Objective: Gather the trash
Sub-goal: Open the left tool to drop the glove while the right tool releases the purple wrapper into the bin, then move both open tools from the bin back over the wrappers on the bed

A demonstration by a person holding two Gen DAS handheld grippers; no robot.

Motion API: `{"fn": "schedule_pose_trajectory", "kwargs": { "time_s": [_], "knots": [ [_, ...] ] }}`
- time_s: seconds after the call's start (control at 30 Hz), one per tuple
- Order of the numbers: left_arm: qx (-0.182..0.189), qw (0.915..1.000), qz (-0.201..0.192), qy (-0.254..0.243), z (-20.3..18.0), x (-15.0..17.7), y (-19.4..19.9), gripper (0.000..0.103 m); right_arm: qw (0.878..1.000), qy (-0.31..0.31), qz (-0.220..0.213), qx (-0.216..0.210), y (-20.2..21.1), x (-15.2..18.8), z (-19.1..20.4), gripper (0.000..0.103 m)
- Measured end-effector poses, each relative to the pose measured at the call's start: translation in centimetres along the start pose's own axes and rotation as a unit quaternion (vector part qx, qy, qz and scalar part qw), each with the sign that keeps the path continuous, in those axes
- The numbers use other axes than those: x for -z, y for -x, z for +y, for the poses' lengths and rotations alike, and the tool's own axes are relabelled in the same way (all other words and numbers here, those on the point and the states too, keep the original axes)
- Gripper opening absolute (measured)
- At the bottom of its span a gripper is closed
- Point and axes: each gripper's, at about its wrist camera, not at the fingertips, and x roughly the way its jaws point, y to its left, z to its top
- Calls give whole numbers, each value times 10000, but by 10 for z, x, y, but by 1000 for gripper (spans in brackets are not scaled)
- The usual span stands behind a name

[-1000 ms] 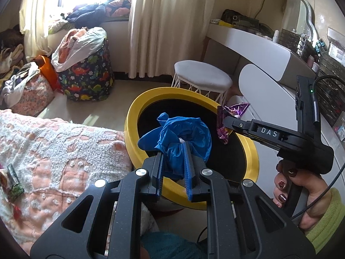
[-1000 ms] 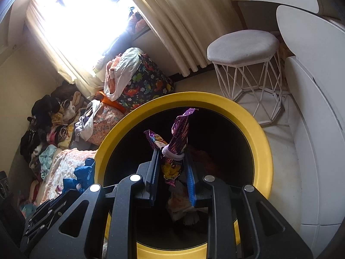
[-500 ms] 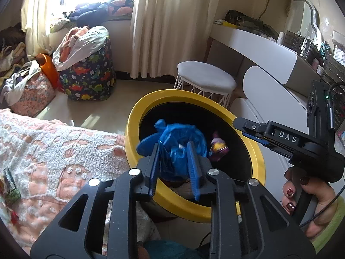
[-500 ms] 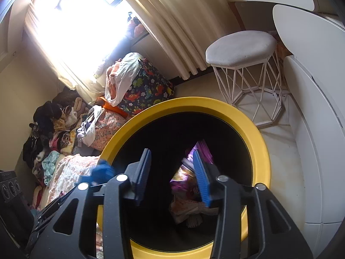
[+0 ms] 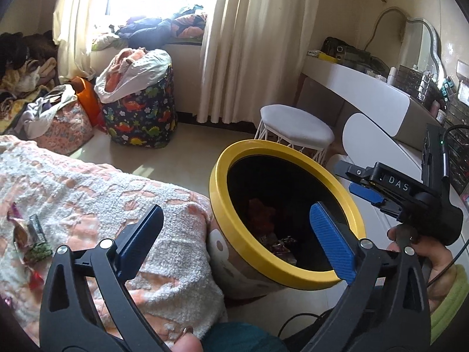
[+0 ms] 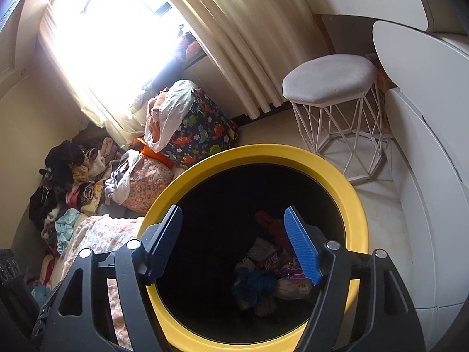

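both pairs of jaws are spread wide and nothing is held: the left gripper [image 5: 234, 237] and the right gripper [image 6: 234, 245] are poised over the yellow-rimmed bin [image 6: 356, 205]. crumpled trash [image 6: 263, 275], half lost in shadow, is seen at its bottom; more wrappers [image 5: 32, 240] are cut off on the bed [image 5: 88, 187].
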Motion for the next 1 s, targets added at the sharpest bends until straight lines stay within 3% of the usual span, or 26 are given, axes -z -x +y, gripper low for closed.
{"fn": "schedule_pose_trajectory", "kwargs": {
  "time_s": [0.43,1.0],
  "knots": [
    [-289,9992,-164,215,24,6,31,92,9989,404,-59,-214,9,-1,26,72],
    [-719,9945,-448,612,70,11,71,92,9899,1180,96,-785,12,20,99,73]
  ]
}}
